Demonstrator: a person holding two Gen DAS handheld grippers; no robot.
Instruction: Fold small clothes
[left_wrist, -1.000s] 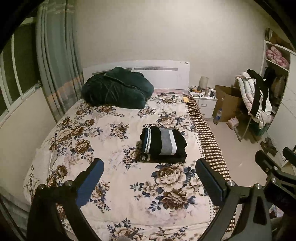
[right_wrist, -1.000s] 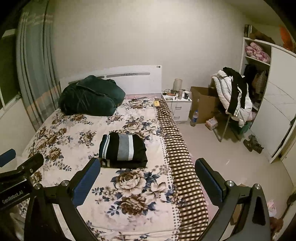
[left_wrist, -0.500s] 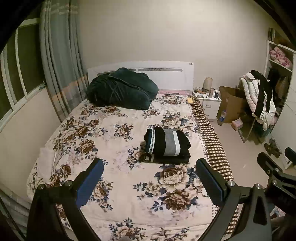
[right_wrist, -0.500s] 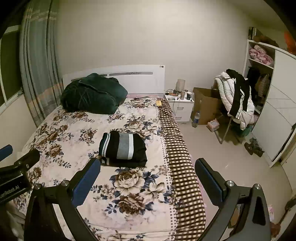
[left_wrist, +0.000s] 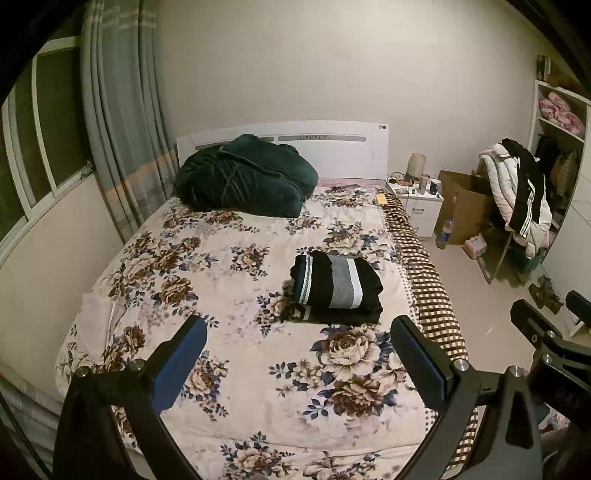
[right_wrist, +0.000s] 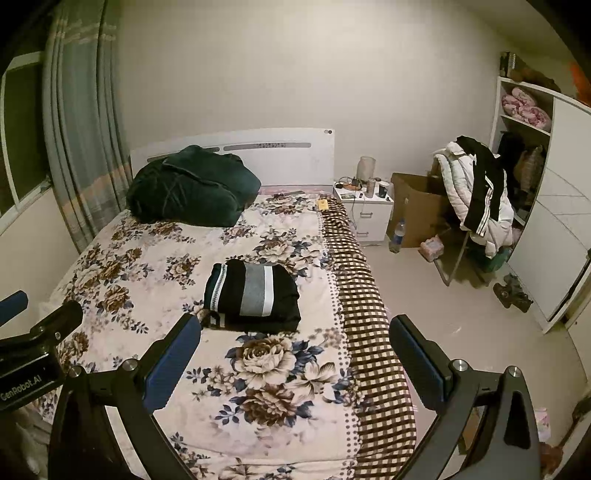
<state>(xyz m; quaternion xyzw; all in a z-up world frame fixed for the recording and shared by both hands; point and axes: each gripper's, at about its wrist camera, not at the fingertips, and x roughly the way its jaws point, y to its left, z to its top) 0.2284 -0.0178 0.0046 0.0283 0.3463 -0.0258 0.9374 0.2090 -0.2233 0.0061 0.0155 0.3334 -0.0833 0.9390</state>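
A folded black garment (left_wrist: 338, 288) with grey and white stripes lies on the floral bedspread (left_wrist: 221, 280), right of the middle. It also shows in the right wrist view (right_wrist: 253, 293). My left gripper (left_wrist: 295, 360) is open and empty, held well back from the garment above the foot of the bed. My right gripper (right_wrist: 293, 356) is open and empty too, at the same distance. The right gripper shows at the right edge of the left wrist view (left_wrist: 543, 339), and the left gripper shows at the left edge of the right wrist view (right_wrist: 33, 332).
A dark green bundled duvet (left_wrist: 245, 177) lies by the white headboard (left_wrist: 343, 147). A white cloth (left_wrist: 96, 321) lies at the bed's left edge. A nightstand (right_wrist: 364, 208), cardboard box (right_wrist: 417, 206), chair heaped with coats (right_wrist: 476, 195) and wardrobe (right_wrist: 554, 236) stand on the right.
Both grippers have drawn back and risen a little, so the bed and garment look farther off. The garment has not moved. Both stay open.
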